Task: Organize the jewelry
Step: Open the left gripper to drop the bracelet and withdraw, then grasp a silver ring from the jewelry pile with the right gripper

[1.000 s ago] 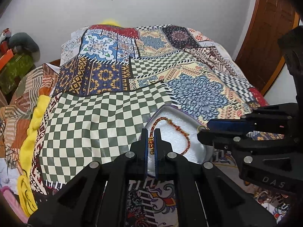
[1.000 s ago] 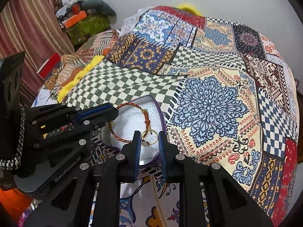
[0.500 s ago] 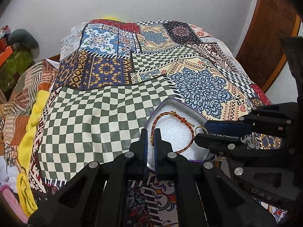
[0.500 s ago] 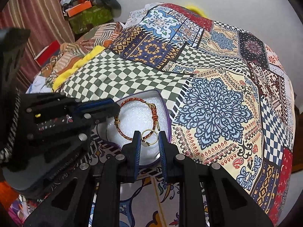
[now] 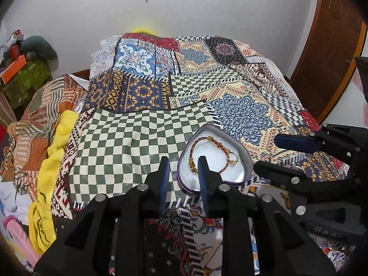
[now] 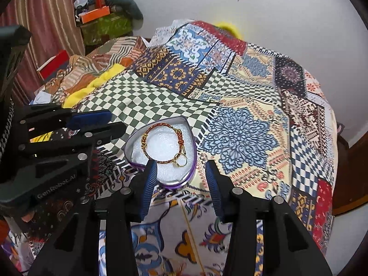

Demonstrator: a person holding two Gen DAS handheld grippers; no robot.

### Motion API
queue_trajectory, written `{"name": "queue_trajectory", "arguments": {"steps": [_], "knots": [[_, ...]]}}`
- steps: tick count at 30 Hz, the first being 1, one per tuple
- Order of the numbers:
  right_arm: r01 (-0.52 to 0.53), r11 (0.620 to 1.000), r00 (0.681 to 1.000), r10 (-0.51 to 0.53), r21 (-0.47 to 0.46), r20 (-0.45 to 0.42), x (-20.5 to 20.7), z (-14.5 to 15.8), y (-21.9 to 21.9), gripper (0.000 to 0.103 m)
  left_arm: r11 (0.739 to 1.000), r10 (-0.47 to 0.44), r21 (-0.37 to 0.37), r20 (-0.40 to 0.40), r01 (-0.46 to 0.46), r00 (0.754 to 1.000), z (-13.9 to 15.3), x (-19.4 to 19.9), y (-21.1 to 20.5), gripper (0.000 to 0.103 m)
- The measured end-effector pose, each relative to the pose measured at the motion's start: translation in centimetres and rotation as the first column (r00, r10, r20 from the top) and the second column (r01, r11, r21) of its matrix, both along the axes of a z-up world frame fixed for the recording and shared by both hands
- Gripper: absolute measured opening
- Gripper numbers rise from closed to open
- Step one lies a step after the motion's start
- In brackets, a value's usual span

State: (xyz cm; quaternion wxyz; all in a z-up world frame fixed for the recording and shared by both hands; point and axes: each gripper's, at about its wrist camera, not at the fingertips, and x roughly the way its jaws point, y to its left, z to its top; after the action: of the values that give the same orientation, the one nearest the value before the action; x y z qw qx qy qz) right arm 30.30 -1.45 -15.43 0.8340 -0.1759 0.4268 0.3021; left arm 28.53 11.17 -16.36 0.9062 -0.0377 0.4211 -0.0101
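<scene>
A heart-shaped purple-rimmed jewelry box (image 5: pixel 249 164) (image 6: pixel 194 163) with white lining lies on the patchwork bedspread. A red and gold braided bracelet (image 5: pixel 208 139) (image 6: pixel 161 125) lies inside it, with a gold ring (image 5: pixel 233 159) (image 6: pixel 180 161) beside its clasp. My left gripper (image 5: pixel 182 161) is open and empty at the box's near left edge; it shows at the left of the right wrist view (image 6: pixel 108 120). My right gripper (image 6: pixel 180 168) is open and empty at the box's near tip; it shows at the right of the left wrist view (image 5: pixel 266 153).
The patchwork bedspread (image 5: pixel 142 138) (image 6: pixel 241 133) covers the bed. Yellow cloth (image 5: pixel 57 138) and striped bedding (image 5: pixel 32 119) lie along its left side. A green box (image 6: pixel 105 26) with clutter stands at the back left. A wooden door (image 5: pixel 333 46) is at the right.
Both grippers opened. The left let go of the bracelet and the right let go of the ring; both pieces now lie in the box. Both grippers drew back a little.
</scene>
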Motion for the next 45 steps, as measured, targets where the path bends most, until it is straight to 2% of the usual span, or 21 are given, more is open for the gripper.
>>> {"name": "queue_trajectory", "arguments": {"steps": [7,9,11,19,25,32,40,45], "knots": [[0.028,0.999,0.999,-0.028,0.022,0.028,-1.7,1.9,-2.1,0.04,0.999,-0.005,0.034,0.022,0.004,1.0,2.0,-2.8,-1.3,0.029],[0.038,0.999,0.999,-0.039,0.03,0.037,-2.2,2.4,-3.0,0.04,0.999,-0.009,0.051,0.031,0.007,0.999,2.6,-3.6,-1.9,0.036],[0.047,0.998,0.998,-0.049,0.045,0.04,-2.7,2.8,-3.9,0.04,0.998,-0.013,0.059,0.04,0.01,0.999,3.0,-4.5,-2.4,0.038],[0.091,0.994,0.994,-0.094,0.063,0.059,-3.8,3.4,-8.0,0.04,0.997,-0.063,0.057,0.034,0.061,0.997,3.6,-6.6,-5.5,0.038],[0.136,0.988,0.99,-0.138,0.074,0.024,-3.7,2.6,-11.3,0.04,0.992,-0.112,0.064,-0.006,0.112,0.994,2.2,-7.1,-8.1,0.038],[0.148,0.986,0.988,-0.145,0.07,-0.045,-4.0,0.6,-13.8,0.04,0.985,-0.167,0.037,-0.066,0.169,0.984,-0.4,-7.0,-10.6,0.038],[0.085,0.993,0.992,-0.077,0.081,-0.099,-6.6,-1.3,-14.0,0.04,0.971,-0.235,0.01,-0.137,0.238,0.962,-2.8,-6.9,-12.1,0.038],[0.022,0.997,0.995,-0.014,0.079,-0.098,-8.2,-1.8,-12.9,0.044,0.965,-0.255,0.029,-0.137,0.261,0.957,-3.2,-7.2,-12.5,0.039]]}}
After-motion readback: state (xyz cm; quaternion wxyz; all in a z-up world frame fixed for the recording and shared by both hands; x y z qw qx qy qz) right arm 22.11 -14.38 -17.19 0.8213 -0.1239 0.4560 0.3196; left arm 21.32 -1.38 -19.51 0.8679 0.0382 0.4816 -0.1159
